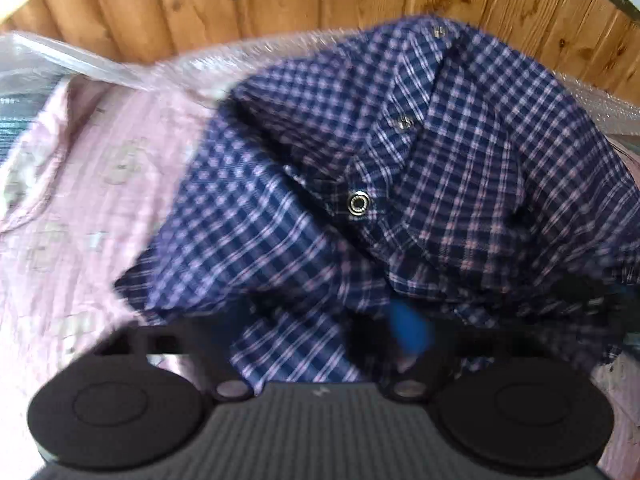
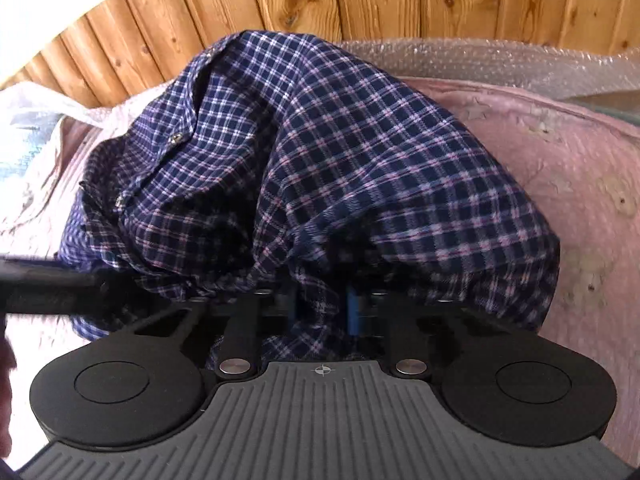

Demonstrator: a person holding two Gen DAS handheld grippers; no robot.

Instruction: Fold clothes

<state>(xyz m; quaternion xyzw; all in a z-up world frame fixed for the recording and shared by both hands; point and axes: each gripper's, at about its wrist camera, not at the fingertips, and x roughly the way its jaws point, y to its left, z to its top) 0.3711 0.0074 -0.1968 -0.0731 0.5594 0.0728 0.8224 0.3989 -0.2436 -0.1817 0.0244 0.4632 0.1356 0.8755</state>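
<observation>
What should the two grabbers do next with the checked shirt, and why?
Probably draw the left gripper and right gripper apart: both look clamped on the checked shirt, which hangs bunched over the pink blanket, so it needs spreading first.

the checked shirt (image 1: 420,168) drapes over my left claw (image 1: 360,332), so i cannot tell how its jaws stand; only a blue pad shows, blurred, under the cloth. the shirt itself is smeared along its left edge there. on my right claw (image 2: 320,304) the same shirt (image 2: 340,168) covers the fingertips, and the cloth sits bunched between them. a dark bar left of the shirt is cut off by the frame. the pink blanket (image 2: 560,168) under the shirt is mostly hidden.
</observation>
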